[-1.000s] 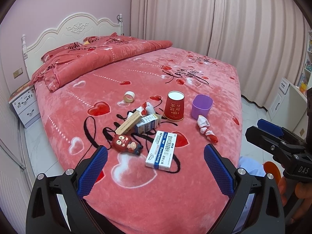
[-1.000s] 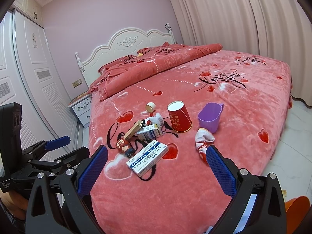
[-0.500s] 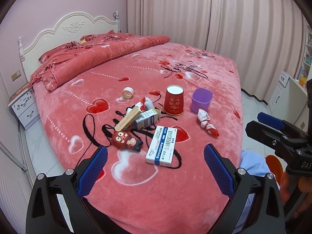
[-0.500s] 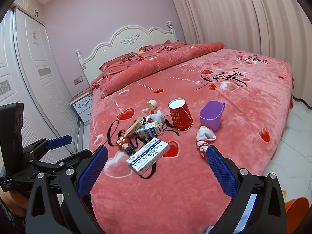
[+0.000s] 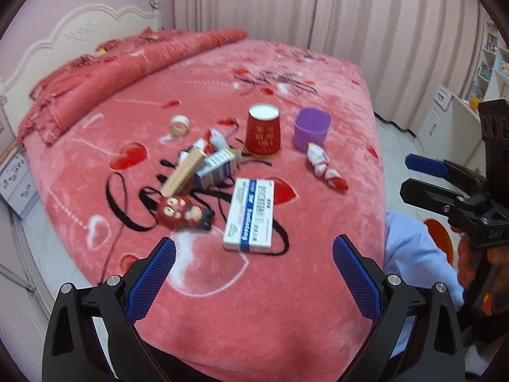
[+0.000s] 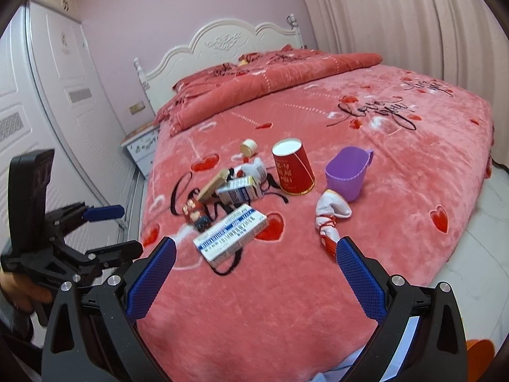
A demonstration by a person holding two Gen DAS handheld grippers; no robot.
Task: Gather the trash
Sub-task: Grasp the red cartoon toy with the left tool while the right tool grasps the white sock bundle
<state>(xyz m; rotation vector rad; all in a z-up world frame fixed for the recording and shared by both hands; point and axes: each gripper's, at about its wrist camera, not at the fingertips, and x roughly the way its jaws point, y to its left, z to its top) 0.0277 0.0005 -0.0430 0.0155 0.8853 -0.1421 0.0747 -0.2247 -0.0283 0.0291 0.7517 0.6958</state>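
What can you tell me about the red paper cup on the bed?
The red paper cup stands upside down on the pink heart-print blanket, its white base up and wide rim down, leaning slightly. Pale printing marks its side. It sits between the purple cup and the small carton, touching neither. No gripper holds it.

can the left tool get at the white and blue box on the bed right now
Probably yes. The left tool is open, holds nothing, and points toward the white and blue box, which lies flat nearest it on the bed with nothing on top or between.
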